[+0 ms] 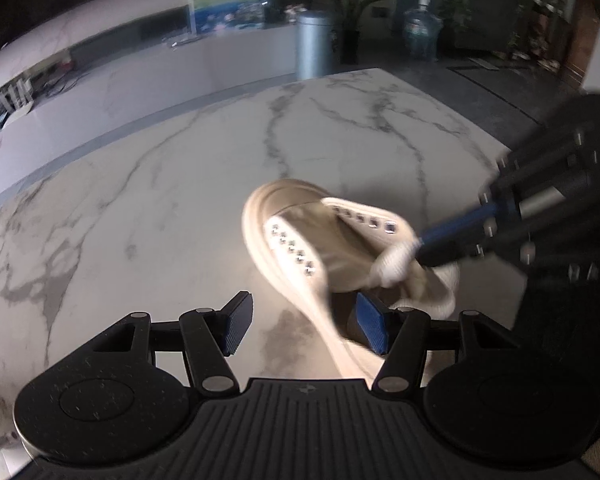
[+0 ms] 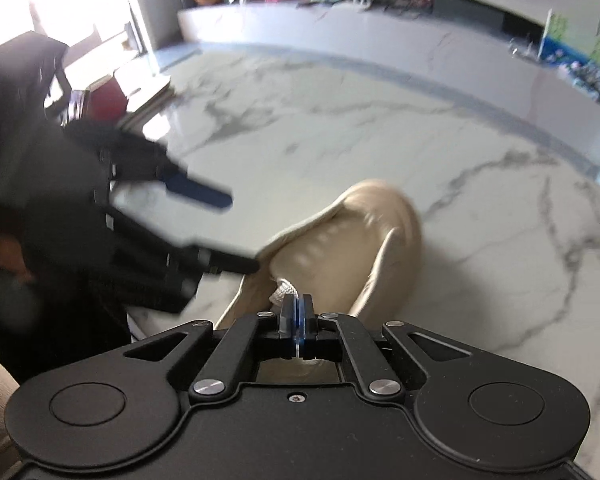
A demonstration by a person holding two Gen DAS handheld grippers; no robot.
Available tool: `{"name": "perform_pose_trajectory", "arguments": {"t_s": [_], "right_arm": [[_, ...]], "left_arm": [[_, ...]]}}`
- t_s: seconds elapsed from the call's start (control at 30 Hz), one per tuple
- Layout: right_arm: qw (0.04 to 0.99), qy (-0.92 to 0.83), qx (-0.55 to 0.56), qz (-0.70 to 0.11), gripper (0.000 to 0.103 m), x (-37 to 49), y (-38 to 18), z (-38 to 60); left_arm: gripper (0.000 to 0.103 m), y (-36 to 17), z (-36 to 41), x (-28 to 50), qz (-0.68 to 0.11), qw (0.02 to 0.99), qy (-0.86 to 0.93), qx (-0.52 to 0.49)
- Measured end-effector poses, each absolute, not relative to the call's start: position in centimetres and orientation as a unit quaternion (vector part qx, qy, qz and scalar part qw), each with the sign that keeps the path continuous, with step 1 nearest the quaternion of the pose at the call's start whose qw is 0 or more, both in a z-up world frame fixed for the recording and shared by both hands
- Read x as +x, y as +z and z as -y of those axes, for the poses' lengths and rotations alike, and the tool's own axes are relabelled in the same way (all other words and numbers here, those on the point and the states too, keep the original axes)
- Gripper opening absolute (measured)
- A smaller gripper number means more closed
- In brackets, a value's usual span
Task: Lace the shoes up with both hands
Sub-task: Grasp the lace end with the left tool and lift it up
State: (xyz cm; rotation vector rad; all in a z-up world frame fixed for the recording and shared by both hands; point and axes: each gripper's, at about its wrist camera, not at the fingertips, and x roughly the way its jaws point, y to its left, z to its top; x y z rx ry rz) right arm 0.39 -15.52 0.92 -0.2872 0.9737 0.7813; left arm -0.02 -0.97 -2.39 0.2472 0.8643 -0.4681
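The right gripper has its fingers pressed together on a white woven lace, pinched close to the shoe's opening. The left gripper has its fingers spread apart; one pad sits against the side of the shoe, nothing held between them. The beige shoe lies tilted on the marble table, toe pointing away from the left camera. Both rows of metal eyelets show bare: no lace crosses between them in the blurred views. Judged from this, the threading remains to be done; only a short bunched length of lace is visible at the right gripper.
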Motion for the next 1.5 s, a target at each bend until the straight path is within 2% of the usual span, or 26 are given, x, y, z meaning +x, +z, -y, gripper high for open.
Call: {"name": "perform_pose_trajectory", "arguments": {"t_s": [0.47,0.53,0.6,0.67,0.77,0.97,1.13,1.2,1.27,1.5], "right_arm": [[0.848,0.344,-0.122,-0.385,0.0,-2.4,6.6,17.9],[0.854,0.341,-0.12,-0.375,0.0,-2.8,7.4,18.3],[0.86,0.338,-0.118,-0.365,0.0,-3.2,8.3,18.6],[0.865,0.334,-0.115,-0.358,0.0,-3.6,8.8,19.1],[0.871,0.319,-0.112,-0.357,0.0,-3.6,8.9,19.8],[0.877,0.303,-0.112,-0.356,0.001,-2.4,7.4,19.3],[0.871,0.307,-0.11,-0.368,0.01,-2.2,6.0,18.8],[0.868,0.309,-0.11,-0.373,0.025,-2.1,5.4,18.6],[0.865,0.31,-0.109,-0.378,0.031,-2.0,4.9,18.3],[0.846,0.335,-0.094,-0.404,0.032,-1.8,2.2,16.9]], "left_arm": [[0.056,-0.8,4.5,-0.9,-0.369,0.883,-0.257,0.134],[0.046,-0.9,4.8,0.0,-0.378,0.881,-0.26,0.117],[0.019,-0.9,4.9,0.4,-0.388,0.877,-0.261,0.107],[0.01,-0.8,4.9,0.4,-0.39,0.877,-0.259,0.111],[0.004,0.2,4.3,0.2,-0.377,0.887,-0.246,0.105],[0.003,2.9,2.4,0.4,-0.351,0.909,-0.2,0.102],[0.003,5.3,0.4,0.9,-0.331,0.926,-0.141,0.114],[0.003,5.8,-0.3,0.9,-0.328,0.929,-0.129,0.112],[0.003,6.0,-0.8,0.9,-0.325,0.931,-0.12,0.113],[0.003,7.3,-2.5,0.6,-0.312,0.939,-0.088,0.116]]}}
